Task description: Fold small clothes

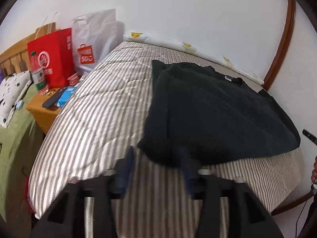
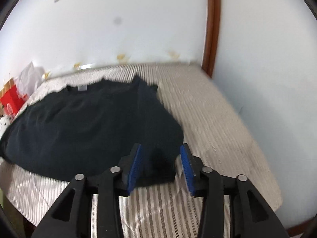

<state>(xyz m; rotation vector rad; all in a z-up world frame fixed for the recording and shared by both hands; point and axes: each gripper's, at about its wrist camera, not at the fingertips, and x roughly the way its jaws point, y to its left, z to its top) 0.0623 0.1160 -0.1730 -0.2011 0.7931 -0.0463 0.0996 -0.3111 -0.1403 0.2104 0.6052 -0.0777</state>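
A dark, almost black shirt [image 1: 214, 115] lies spread on the striped bed cover [image 1: 95, 107], its left sleeve folded inward. My left gripper [image 1: 156, 158] is open, its blue pads blurred, at the shirt's near left hem corner. In the right wrist view the shirt [image 2: 83, 123] lies left and ahead, with a grey neck label at the far side. My right gripper [image 2: 161, 158] is open, and the shirt's near right hem corner lies between its blue pads [image 2: 136, 162].
A wooden nightstand [image 1: 41, 115] at the bed's left carries a red bag [image 1: 53, 57], a white bag [image 1: 93, 39], a bottle [image 1: 39, 79] and a phone. White wall stands behind the bed. A brown wooden trim [image 2: 213, 25] runs down the wall. The bed edge [image 2: 263, 178] is right.
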